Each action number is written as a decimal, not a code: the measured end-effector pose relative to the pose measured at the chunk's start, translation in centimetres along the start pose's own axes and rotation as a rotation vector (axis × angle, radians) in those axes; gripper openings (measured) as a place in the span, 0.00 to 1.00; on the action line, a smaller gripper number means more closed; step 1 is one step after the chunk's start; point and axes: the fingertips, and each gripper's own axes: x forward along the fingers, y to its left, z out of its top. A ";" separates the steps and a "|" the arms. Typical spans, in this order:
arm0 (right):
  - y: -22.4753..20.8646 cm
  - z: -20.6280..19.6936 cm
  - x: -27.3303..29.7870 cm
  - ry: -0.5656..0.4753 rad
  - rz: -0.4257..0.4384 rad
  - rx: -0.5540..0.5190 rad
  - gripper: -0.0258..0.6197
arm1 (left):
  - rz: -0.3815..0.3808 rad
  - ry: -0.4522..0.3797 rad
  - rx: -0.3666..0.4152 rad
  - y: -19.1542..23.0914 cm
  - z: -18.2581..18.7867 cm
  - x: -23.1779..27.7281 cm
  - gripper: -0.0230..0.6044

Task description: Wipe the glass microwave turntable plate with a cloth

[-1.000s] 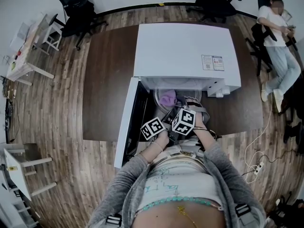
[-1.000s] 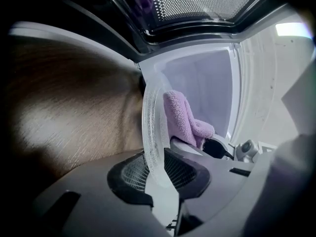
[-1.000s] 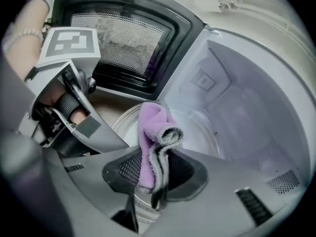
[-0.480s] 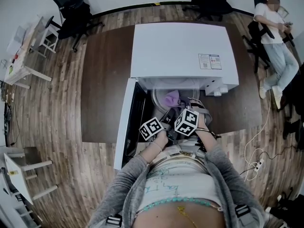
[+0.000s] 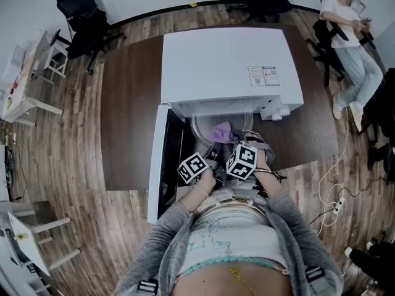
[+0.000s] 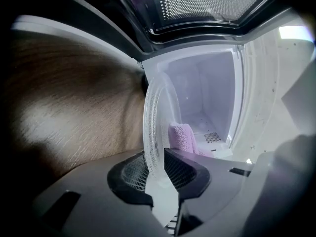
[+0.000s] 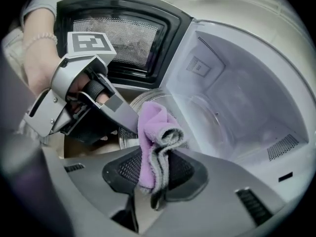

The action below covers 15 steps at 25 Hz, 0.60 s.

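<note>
The glass turntable plate [image 6: 157, 127] sticks half out of the open microwave [image 5: 228, 66], standing on edge in the left gripper view. My left gripper [image 6: 159, 169] is shut on the plate's near rim. A purple cloth [image 7: 153, 132] is folded between the jaws of my right gripper [image 7: 154, 174], which is shut on it. The cloth lies against the plate [image 7: 195, 115], close beside the left gripper [image 7: 118, 110]. From the head view the cloth [image 5: 220, 131] sits over the plate [image 5: 203, 127] at the oven's mouth, with both marker cubes just below it.
The microwave door [image 5: 162, 159] hangs open at the left, close to my left hand. The oven stands on a dark wooden table [image 5: 126, 103]. Office chairs [image 5: 83, 17] and a seated person [image 5: 345, 36] are far off on the wood floor.
My right gripper has carried the cloth a little to the right across the plate. The left gripper and the plate have stayed put. The head camera has shifted slightly.
</note>
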 end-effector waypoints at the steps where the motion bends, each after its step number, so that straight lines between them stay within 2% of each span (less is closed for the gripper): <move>1: 0.1 -0.2 -0.1 0.001 0.007 0.006 0.23 | 0.001 0.000 -0.001 0.0 0.0 0.0 0.16; 5: 0.1 -0.7 -0.3 -0.002 0.021 0.028 0.23 | 0.000 0.005 0.004 0.0 -0.1 0.1 0.16; 15: -2.1 -2.7 -0.6 0.041 -0.046 0.071 0.23 | -0.003 0.017 0.012 0.0 -0.1 0.0 0.16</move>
